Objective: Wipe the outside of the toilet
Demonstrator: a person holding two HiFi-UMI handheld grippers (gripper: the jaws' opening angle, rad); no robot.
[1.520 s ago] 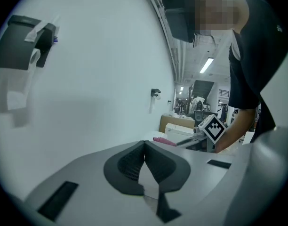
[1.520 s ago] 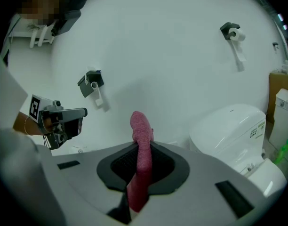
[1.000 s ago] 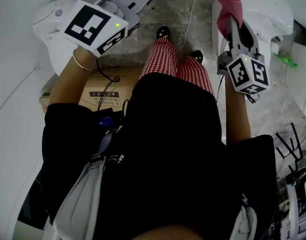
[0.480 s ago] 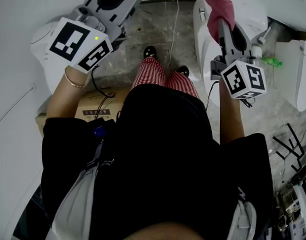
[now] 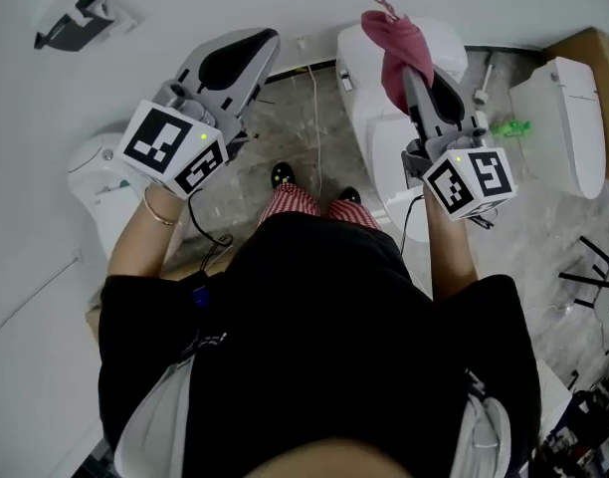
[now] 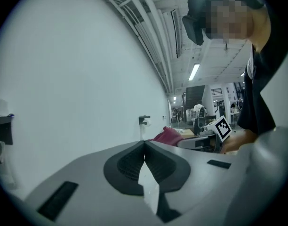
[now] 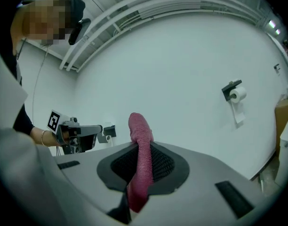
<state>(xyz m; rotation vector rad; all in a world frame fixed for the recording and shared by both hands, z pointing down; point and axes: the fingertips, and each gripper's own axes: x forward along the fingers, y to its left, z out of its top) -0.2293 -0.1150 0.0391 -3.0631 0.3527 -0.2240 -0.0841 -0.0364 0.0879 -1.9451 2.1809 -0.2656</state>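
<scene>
My right gripper (image 5: pixel 408 66) is shut on a pink cloth (image 5: pixel 396 43) that bunches over its tips. It is held in the air above a white toilet (image 5: pixel 369 137), with the cloth apart from it. In the right gripper view the cloth (image 7: pixel 140 131) sticks up between the jaws of the right gripper (image 7: pixel 140 147), which points at a white wall. My left gripper (image 5: pixel 263 38) is raised to the left of the toilet. Its jaws meet at the tips in the left gripper view, and the left gripper (image 6: pixel 144 145) holds nothing.
A second toilet (image 5: pixel 568 108) stands at the right and a third (image 5: pixel 96 167) at the left. A green object (image 5: pixel 510 125) lies on the stone floor between toilets. A paper-roll holder (image 7: pixel 234 94) hangs on the wall. A white cable (image 5: pixel 314 118) runs along the floor.
Both grippers have risen and now point toward the wall, and the head view has swung up with them. The pink cloth stays in the right gripper.
</scene>
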